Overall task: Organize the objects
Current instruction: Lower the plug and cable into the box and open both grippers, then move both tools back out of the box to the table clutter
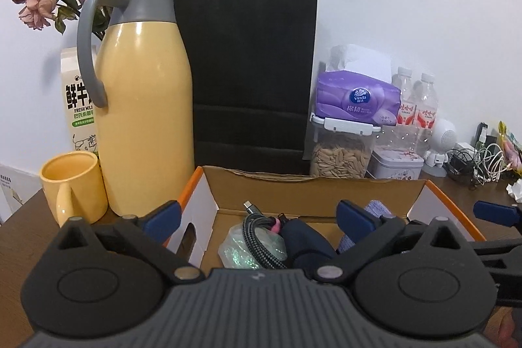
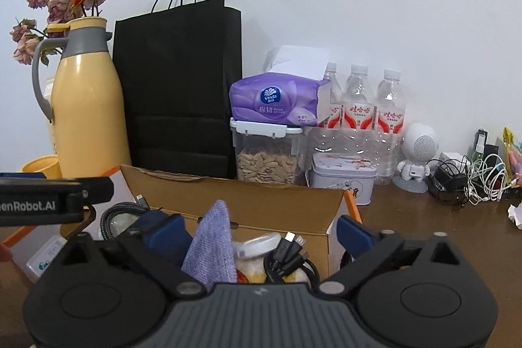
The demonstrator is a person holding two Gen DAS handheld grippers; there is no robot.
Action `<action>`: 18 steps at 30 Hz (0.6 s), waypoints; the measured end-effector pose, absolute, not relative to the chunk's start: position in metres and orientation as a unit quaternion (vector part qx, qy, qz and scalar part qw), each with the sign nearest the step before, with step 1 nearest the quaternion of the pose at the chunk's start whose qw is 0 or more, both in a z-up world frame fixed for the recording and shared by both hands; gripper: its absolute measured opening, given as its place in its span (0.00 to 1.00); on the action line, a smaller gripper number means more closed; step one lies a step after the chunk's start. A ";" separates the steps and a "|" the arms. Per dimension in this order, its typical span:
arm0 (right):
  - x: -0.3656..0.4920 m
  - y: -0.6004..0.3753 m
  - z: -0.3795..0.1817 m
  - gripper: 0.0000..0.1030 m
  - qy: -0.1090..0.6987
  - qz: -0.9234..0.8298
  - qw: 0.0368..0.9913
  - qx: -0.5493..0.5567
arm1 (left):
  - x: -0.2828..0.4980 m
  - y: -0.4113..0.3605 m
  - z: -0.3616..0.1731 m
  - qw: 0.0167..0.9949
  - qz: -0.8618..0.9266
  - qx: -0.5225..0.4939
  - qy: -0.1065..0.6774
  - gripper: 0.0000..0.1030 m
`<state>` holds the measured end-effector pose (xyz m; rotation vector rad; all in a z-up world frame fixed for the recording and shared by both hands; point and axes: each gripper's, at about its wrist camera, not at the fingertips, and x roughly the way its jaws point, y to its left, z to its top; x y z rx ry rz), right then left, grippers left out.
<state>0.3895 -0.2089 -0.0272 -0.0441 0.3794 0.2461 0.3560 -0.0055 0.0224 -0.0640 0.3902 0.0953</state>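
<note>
Cardboard box fills your left wrist view, in front of a yellow thermos and black paper bag; your left gripper is spread wide above a braided cable inside it. From your right wrist, your right gripper also gapes wide over the box, with a purple cloth and black cable between its fingers, neither held.
</note>
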 end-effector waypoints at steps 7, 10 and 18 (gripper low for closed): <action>0.385 -0.213 -0.024 1.00 0.189 0.128 0.973 -0.013 | 0.352 -0.007 0.027 0.981 0.044 -0.033 0.187 1.00; 0.381 -0.214 -0.021 1.00 0.187 0.130 0.974 -0.014 | 0.348 -0.006 0.030 0.982 0.042 -0.036 0.183 1.00; 0.366 -0.219 -0.014 1.00 0.178 0.134 0.975 -0.018 | 0.327 -0.007 0.039 0.984 0.038 -0.032 0.171 1.00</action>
